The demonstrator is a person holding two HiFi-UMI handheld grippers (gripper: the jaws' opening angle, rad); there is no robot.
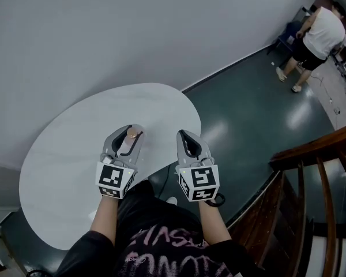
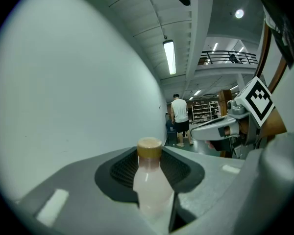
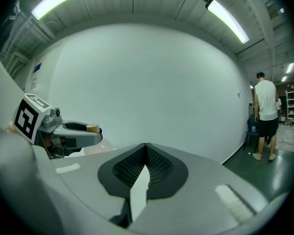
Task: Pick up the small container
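A small milky bottle with a tan cap (image 2: 151,180) stands upright between the jaws of my left gripper (image 1: 128,138), which is shut on it. In the head view its cap (image 1: 132,134) shows near the left gripper's tips, above the round white table (image 1: 75,149). From the right gripper view the tan cap (image 3: 92,128) peeks out over the left gripper. My right gripper (image 1: 186,139) is held beside the left one, its jaws shut together with nothing between them.
A white wall rises behind the table. Dark green floor (image 1: 248,114) lies to the right, with a wooden stair rail (image 1: 311,172) at the lower right. A person in a white shirt (image 1: 320,33) stands far off at the upper right.
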